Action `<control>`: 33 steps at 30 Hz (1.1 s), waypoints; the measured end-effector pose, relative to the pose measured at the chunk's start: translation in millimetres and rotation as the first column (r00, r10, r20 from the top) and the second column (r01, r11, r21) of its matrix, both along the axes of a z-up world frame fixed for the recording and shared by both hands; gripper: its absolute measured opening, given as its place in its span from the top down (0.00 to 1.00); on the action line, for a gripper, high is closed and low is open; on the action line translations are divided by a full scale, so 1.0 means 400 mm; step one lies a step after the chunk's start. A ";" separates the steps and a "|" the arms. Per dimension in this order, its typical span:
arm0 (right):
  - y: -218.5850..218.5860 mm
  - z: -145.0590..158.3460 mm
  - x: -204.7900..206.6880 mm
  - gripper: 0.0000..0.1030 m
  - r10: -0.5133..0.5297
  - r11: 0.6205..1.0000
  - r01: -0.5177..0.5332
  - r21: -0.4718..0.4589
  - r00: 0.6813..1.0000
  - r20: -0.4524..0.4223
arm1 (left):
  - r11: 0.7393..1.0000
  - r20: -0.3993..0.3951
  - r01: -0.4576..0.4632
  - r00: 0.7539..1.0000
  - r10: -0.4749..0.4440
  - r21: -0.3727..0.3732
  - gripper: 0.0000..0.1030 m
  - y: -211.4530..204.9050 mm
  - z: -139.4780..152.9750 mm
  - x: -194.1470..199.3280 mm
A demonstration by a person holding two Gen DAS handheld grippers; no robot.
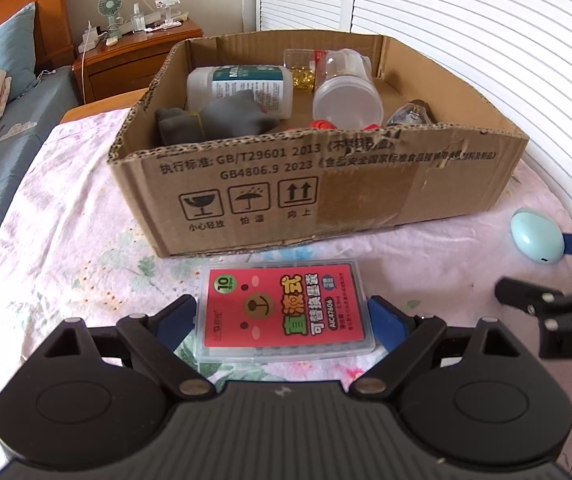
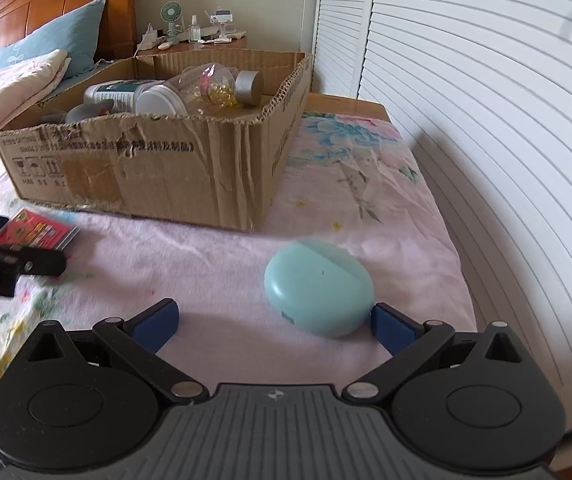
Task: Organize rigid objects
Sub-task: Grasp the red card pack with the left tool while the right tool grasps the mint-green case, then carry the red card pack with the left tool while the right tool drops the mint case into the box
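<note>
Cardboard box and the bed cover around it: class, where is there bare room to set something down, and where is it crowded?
Free: the cover right of the cardboard box, toward the slatted doors, and the strip between the red pen-refill case and the teal case. Crowded: the box's left and middle, with bottle and jar.

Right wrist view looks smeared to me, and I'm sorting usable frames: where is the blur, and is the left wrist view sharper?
Right wrist view: the teal case and red-labelled box are motion-smeared; left wrist view: the print on the cardboard box reads crisply, with fisheye bending at the edges.
</note>
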State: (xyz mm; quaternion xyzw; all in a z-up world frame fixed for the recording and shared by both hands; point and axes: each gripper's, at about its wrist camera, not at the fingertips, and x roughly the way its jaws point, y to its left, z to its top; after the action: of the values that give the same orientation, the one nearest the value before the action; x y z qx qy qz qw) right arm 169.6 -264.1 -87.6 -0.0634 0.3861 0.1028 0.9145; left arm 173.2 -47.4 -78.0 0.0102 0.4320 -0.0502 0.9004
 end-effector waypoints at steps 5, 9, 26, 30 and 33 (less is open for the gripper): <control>0.012 -0.004 0.023 0.00 0.025 1.000 -0.025 0.018 1.000 0.005 | 1.000 0.003 0.010 1.000 -0.010 -0.001 0.12 0.007 -0.002 0.005; 0.030 0.000 0.019 0.00 0.093 0.996 -0.093 0.015 0.996 -0.015 | 1.000 0.007 0.014 1.000 -0.014 -0.006 0.12 0.010 -0.002 0.005; 0.087 0.006 0.040 0.17 0.133 0.991 -0.133 0.018 0.991 0.015 | 1.000 0.011 0.022 1.000 -0.022 -0.005 0.12 0.012 -0.003 0.003; 0.082 0.011 0.040 0.31 0.111 0.994 -0.111 0.015 0.994 0.023 | 1.000 0.012 0.025 1.000 -0.025 -0.003 0.12 0.012 -0.004 0.003; 0.079 0.014 0.043 0.36 0.101 0.995 -0.101 0.014 0.995 0.024 | 1.000 0.013 0.030 0.999 -0.030 -0.001 0.12 0.011 -0.003 0.006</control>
State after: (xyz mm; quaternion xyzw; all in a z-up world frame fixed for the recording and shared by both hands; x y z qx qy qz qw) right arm 186.7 -232.3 -81.9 -0.0768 0.3710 0.1511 0.9130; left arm 175.4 -42.9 -79.4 0.0165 0.4260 -0.0638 0.9023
